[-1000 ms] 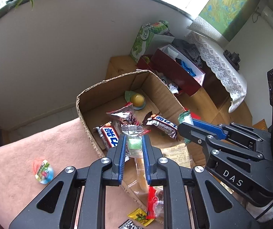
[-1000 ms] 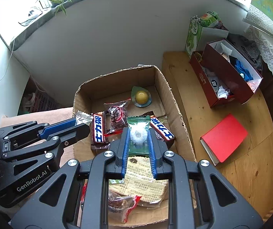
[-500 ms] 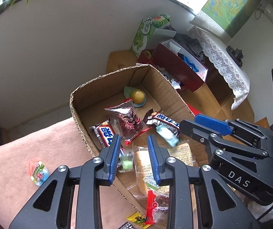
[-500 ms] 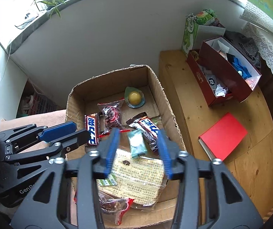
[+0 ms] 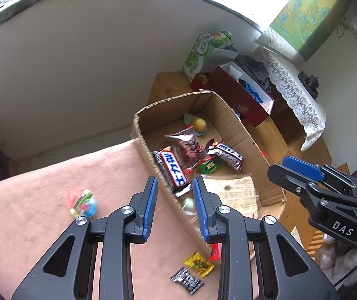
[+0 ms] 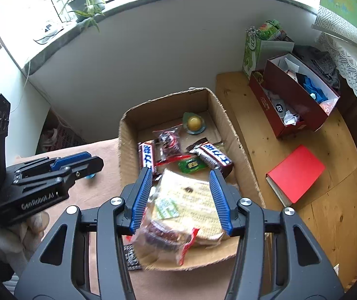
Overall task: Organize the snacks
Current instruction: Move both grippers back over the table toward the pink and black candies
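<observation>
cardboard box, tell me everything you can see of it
The cardboard box is a shallow brown corrugated carton, open-topped, with rough, torn rims and a near wall bent low. It sits upright, partly on the pink cloth and partly against the wooden table. Inside lie wrapped snacks: two chocolate bars, a green packet, a yellow jelly cup and a large cracker pack.

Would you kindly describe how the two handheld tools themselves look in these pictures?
Both are matte black frames with silver pivot screws and two fingers lined with ribbed blue pads. The left tool carries white "GenRobot.AI" lettering on its side; the right tool is marked "DAS". The hands holding them appear to wear light fabric gloves.
</observation>
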